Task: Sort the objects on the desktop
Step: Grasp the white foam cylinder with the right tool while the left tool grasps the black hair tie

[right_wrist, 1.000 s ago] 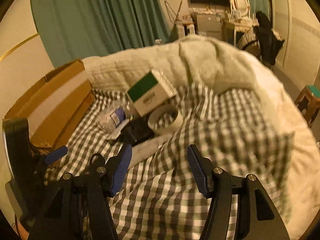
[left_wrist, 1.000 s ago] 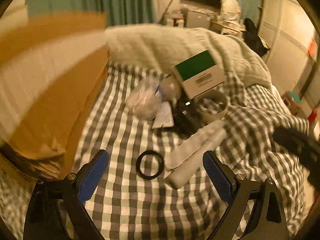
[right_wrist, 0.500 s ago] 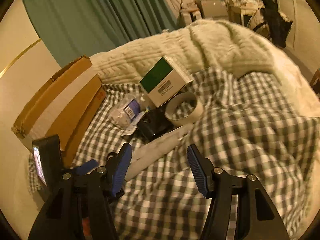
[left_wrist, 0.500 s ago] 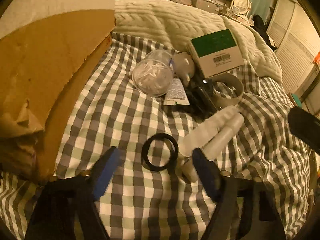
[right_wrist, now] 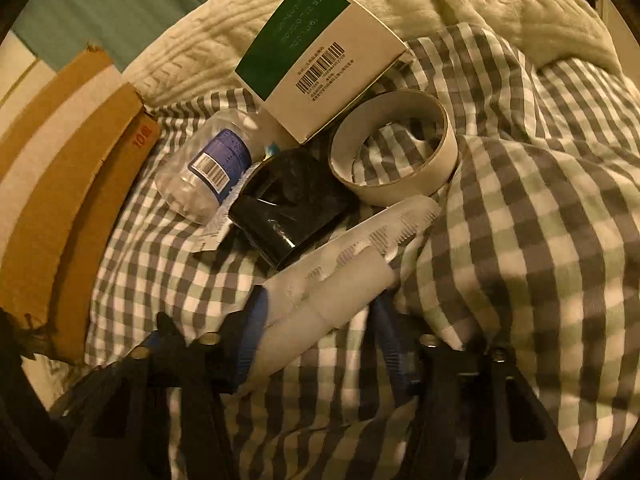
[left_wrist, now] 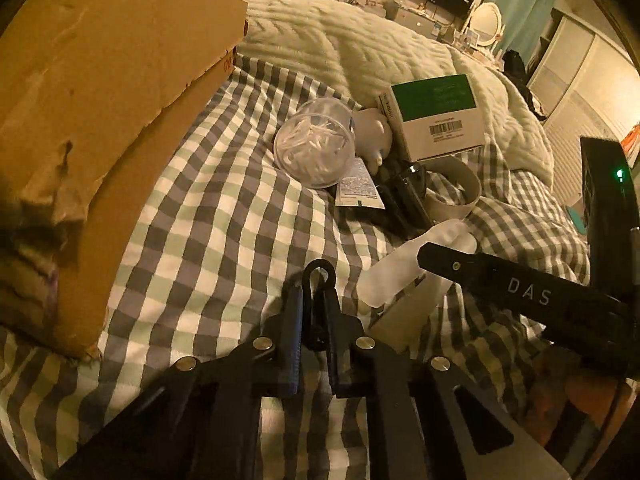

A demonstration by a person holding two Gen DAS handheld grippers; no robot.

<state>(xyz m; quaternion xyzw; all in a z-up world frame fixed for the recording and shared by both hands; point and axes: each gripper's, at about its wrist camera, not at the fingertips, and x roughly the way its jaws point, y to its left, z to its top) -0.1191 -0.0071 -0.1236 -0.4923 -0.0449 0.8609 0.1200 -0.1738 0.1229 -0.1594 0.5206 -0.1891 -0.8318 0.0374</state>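
Left hand-held gripper (left_wrist: 311, 300), jaws closing, pinches the black ring (left_wrist: 318, 280) on the near bed while the right hand-held gripper (right_wrist: 316, 320) closes astride the white tube (right_wrist: 340, 276); the far pile beside the cardboard box (left_wrist: 100, 100) remains unsorted.

The left gripper (left_wrist: 314, 300), at the bottom centre of its own view and pointing steeply down, is closing its jaws, the blue pads nearly together with a thin black ring pinched between them. The right gripper (right_wrist: 320, 320) sits low in its view, also angled down, jaws closing around a white tube lying between the pads.
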